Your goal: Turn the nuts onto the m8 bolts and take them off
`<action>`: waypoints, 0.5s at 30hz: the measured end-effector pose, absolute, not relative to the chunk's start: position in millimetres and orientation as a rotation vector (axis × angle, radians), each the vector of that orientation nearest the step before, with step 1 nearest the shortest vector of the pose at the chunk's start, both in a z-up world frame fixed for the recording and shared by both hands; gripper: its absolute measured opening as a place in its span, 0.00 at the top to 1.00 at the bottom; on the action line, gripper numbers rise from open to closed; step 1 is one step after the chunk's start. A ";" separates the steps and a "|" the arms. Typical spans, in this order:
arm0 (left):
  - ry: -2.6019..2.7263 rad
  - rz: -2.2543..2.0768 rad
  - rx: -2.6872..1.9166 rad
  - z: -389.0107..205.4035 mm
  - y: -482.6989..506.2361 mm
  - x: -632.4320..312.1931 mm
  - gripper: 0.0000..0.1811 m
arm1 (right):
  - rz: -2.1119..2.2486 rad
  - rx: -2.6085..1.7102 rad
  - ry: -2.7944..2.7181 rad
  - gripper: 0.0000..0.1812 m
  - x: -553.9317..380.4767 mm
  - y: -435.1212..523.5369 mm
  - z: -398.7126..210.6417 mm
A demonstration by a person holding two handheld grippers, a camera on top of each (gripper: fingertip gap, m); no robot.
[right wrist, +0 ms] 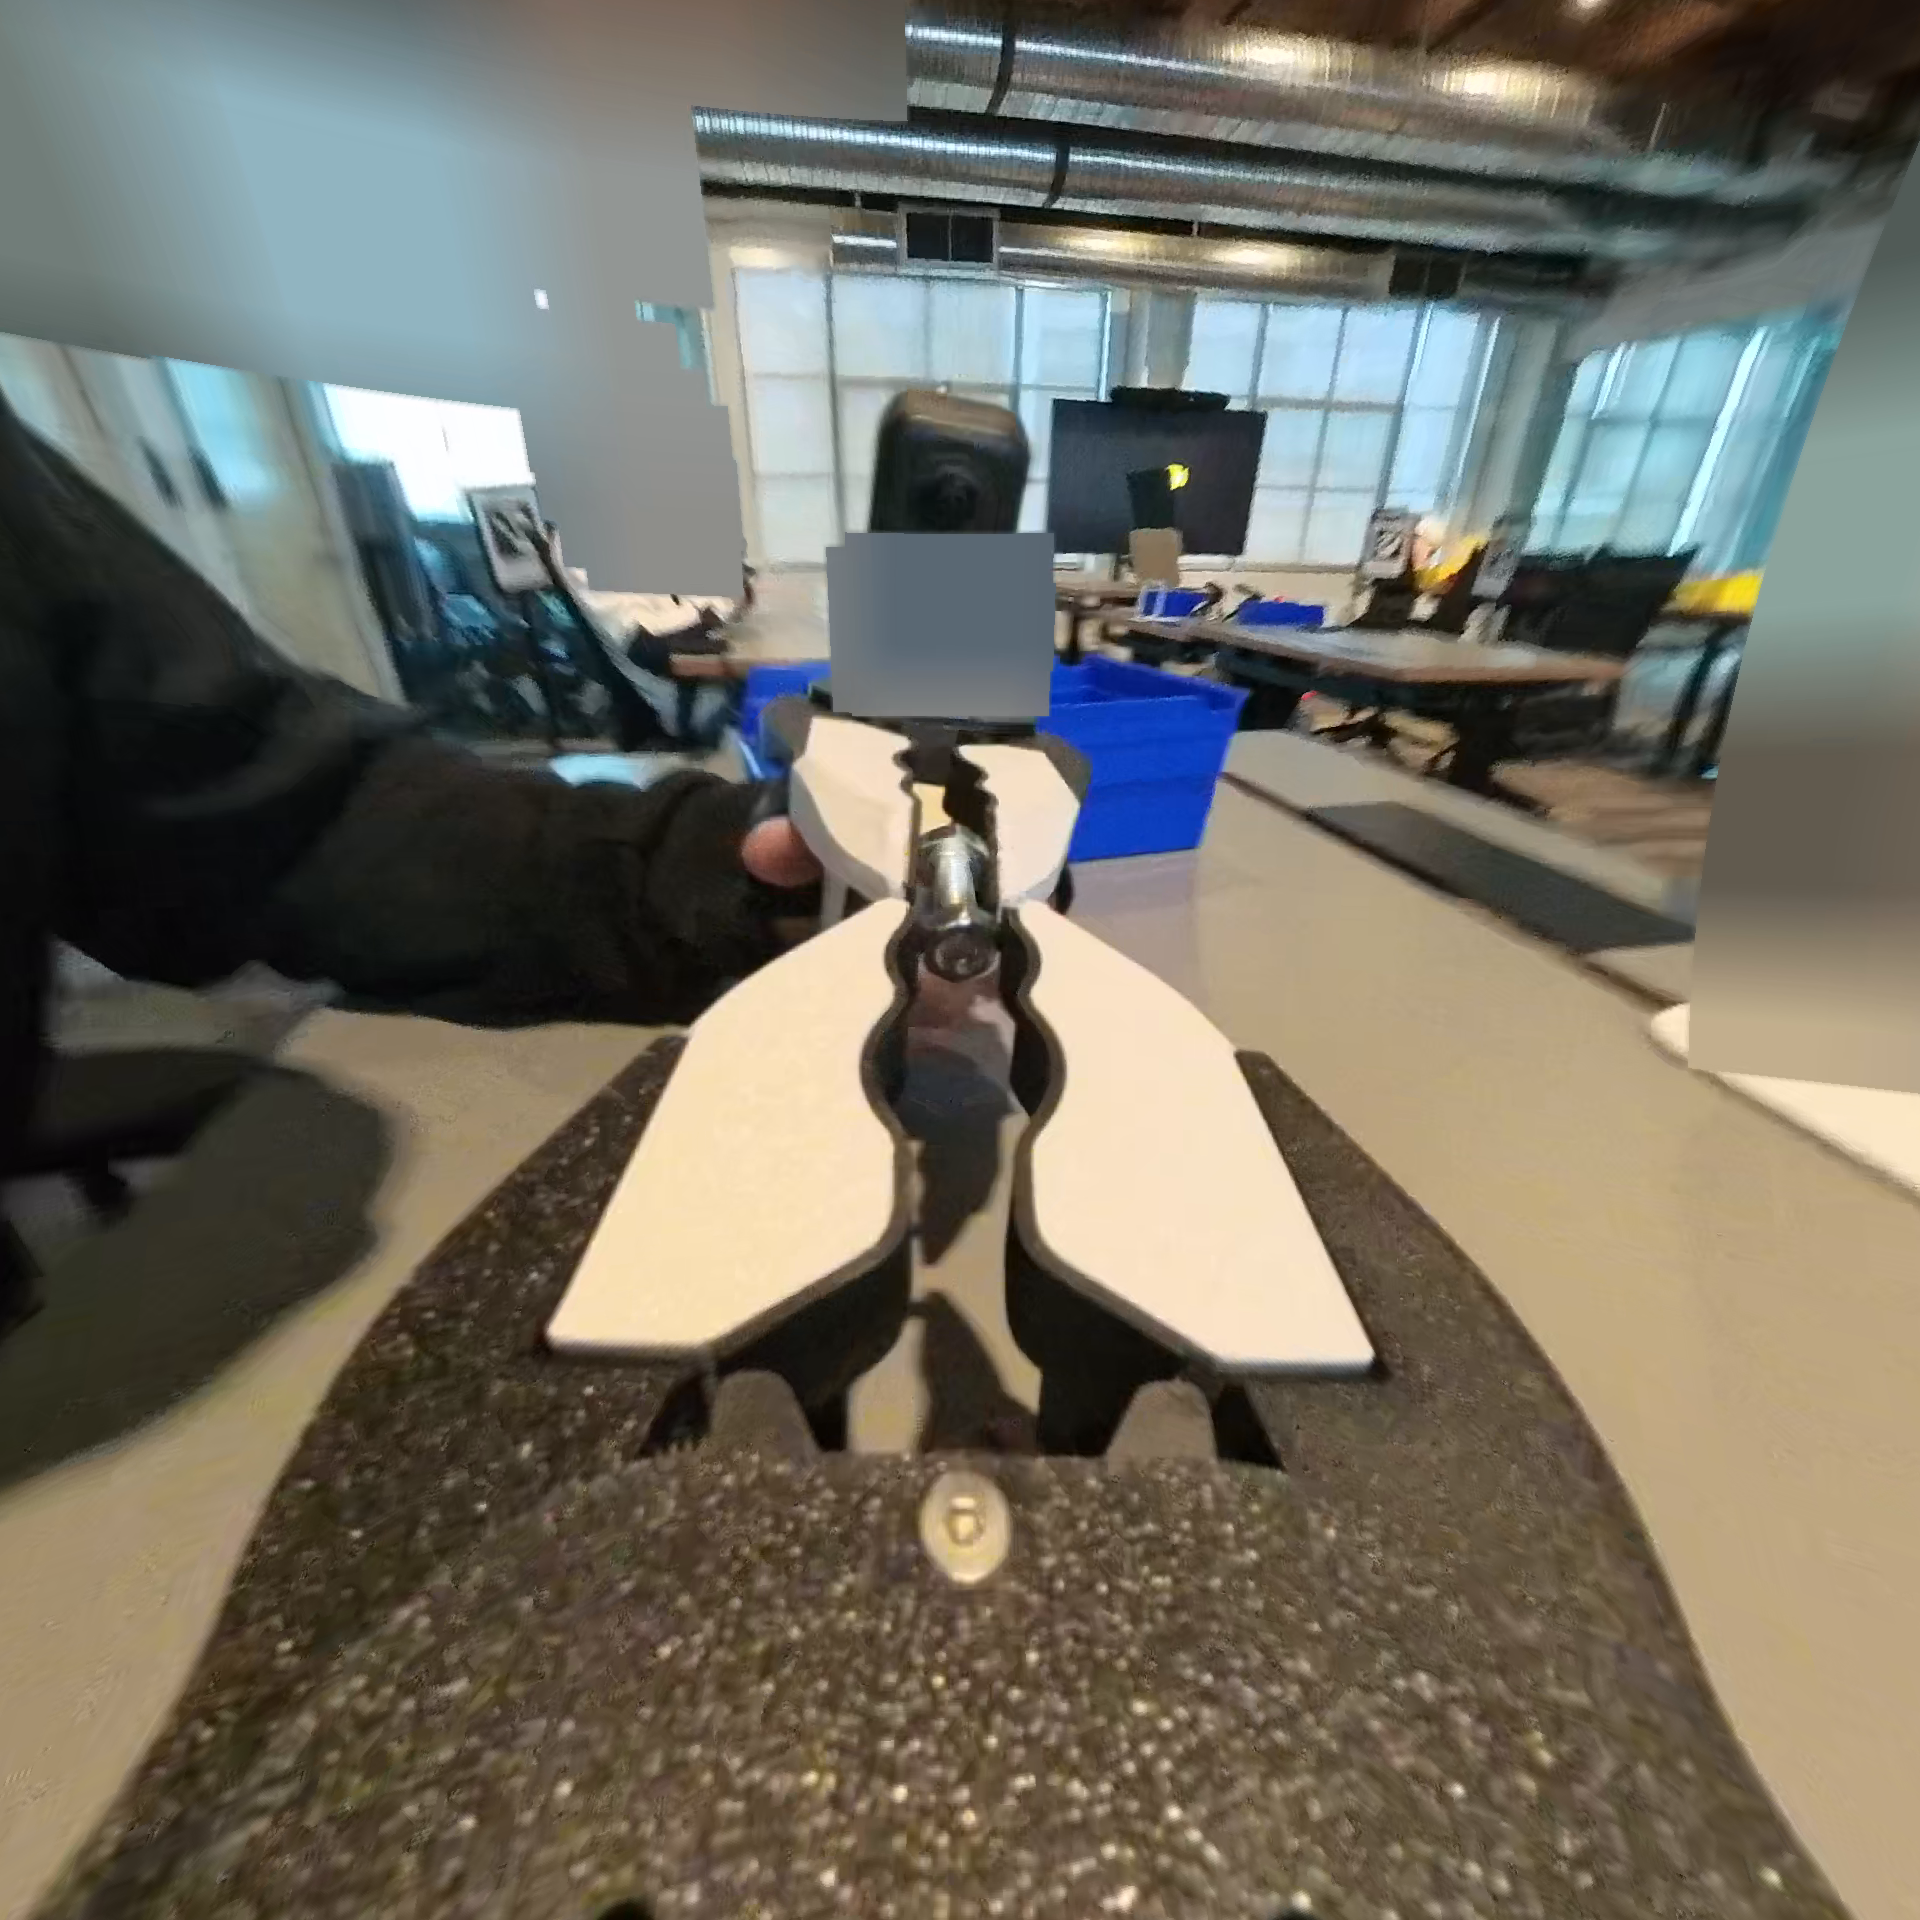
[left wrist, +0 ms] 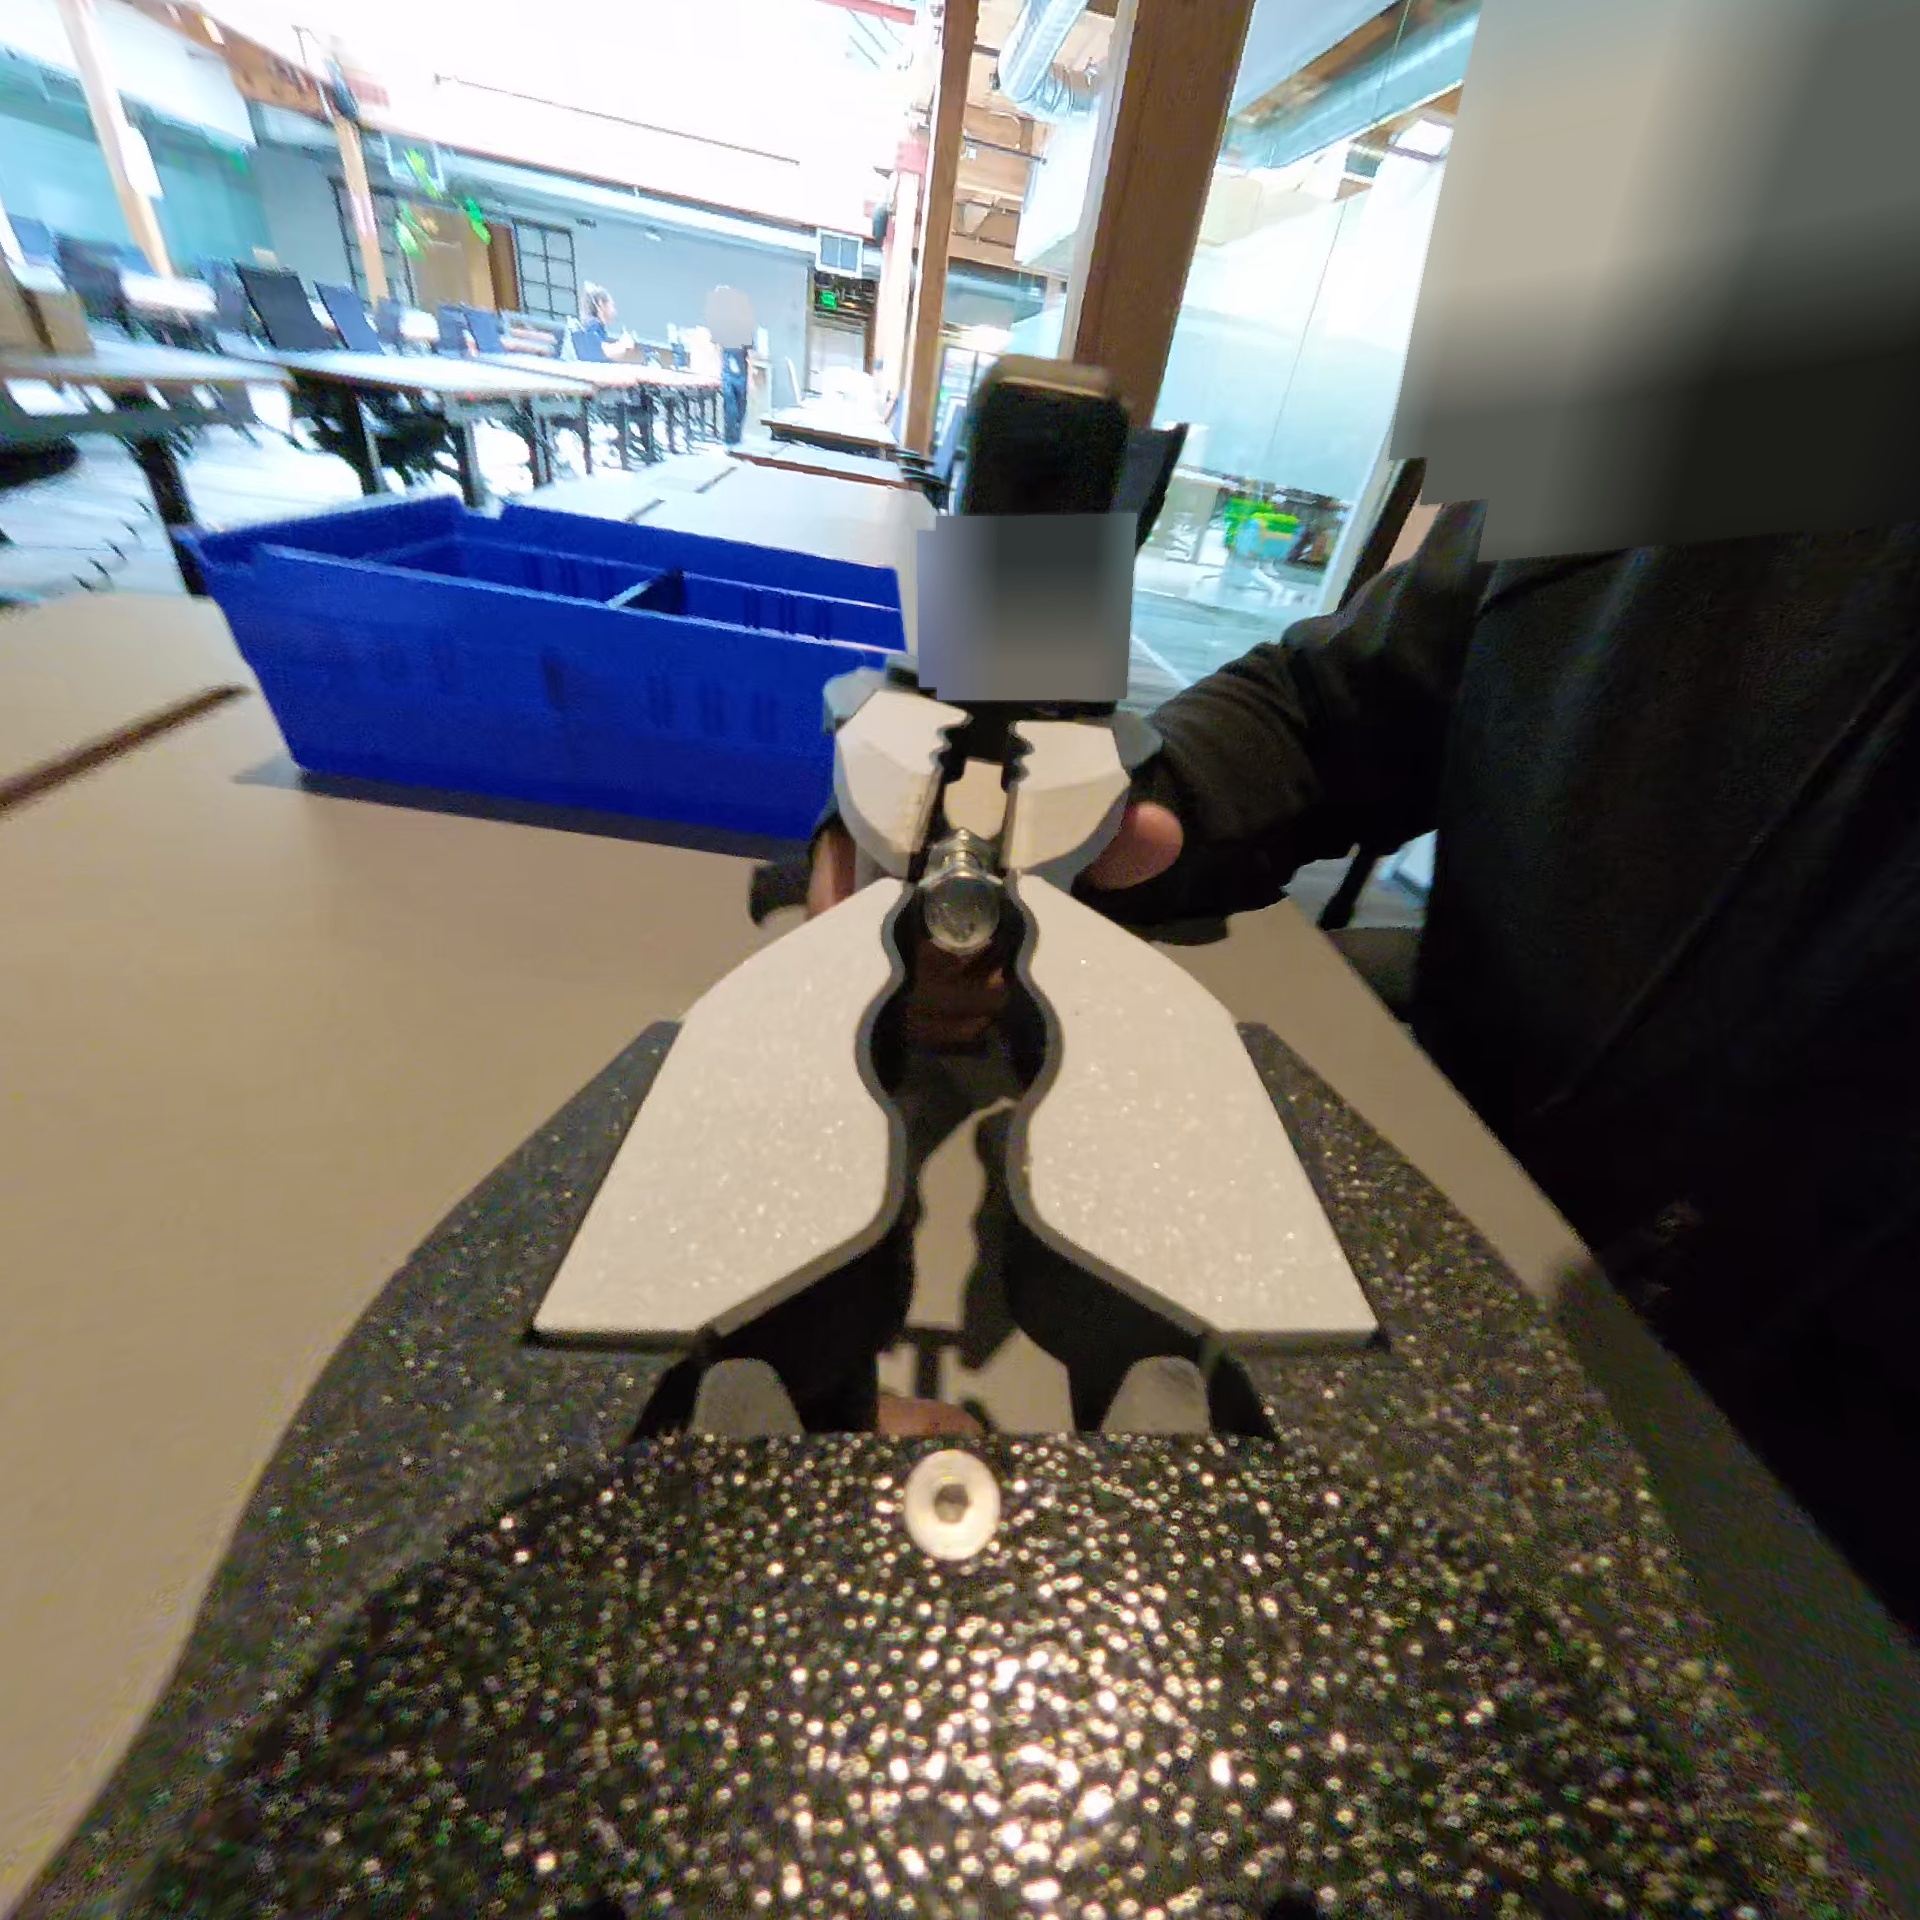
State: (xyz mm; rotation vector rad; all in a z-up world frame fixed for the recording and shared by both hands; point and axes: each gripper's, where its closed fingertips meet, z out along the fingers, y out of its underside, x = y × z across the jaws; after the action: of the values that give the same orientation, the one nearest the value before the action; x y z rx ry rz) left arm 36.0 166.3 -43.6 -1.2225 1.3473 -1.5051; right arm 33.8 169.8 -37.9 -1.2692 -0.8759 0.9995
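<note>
Steel bolt at 12 o'clock, axis in line between left gripper and right gripper; left clamped on its head, right on nut.

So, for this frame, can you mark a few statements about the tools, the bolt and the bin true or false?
1. The left tool and the right tool meet tip to tip above the grey table. True.
2. Both tools are wide open. False: each is shut on one end of the silver metal bolt.
3. The blue plastic bin is held between the tools. False: it stands on the table beyond them.
4. The person's black sleeve shows behind the right tool. True.
</note>
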 end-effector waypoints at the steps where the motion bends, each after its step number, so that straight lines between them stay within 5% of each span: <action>1: 1.339 -1.568 -1.270 -44.9 165.0 36.0 0.92 | 0.903 -1.230 -0.919 0.92 33.9 169.0 -38.4; 7: 1.208 -1.887 -1.468 -44.6 164.3 37.2 0.92 | 0.123 -0.903 -1.120 0.92 35.0 167.7 -39.3; 15: 1.265 -1.585 -1.288 -37.0 174.4 33.2 0.92 | 0.697 -1.184 -0.910 0.83 37.7 175.3 -34.8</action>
State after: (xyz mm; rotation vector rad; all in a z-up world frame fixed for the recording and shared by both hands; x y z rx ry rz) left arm 33.2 174.4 -37.0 -1.2878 1.2649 -1.5854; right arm 37.7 175.3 -34.8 -1.1842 -0.9099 0.6972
